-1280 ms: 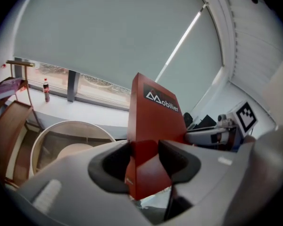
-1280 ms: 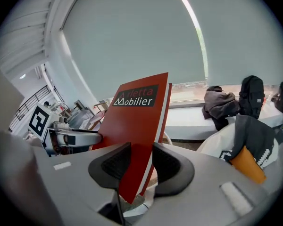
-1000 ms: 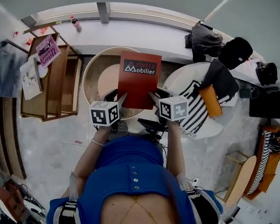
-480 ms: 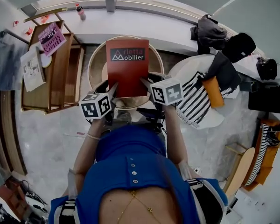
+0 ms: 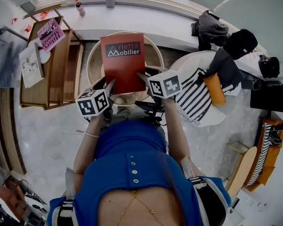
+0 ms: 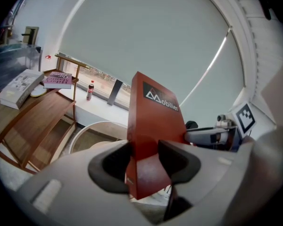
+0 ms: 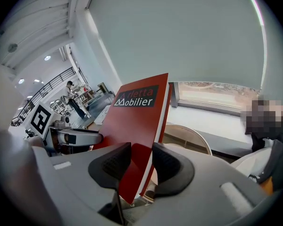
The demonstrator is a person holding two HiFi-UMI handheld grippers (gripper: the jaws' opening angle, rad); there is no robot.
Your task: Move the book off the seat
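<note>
Two grippers, left [image 6: 145,158], right [image 7: 140,163], clamping book [image 5: 122,62] (red)

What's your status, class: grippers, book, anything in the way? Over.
Left gripper, right gripper: both shut on red book. Book held up, tilted, over round seat. Nothing seen in the way.

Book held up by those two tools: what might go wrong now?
The left tool and right tool grip the book only at its lower corners, so it could tip or slip onto the round seat below. If the tools move unevenly, the cover may bend. Swung left, it could knock the wooden shelf.
</note>
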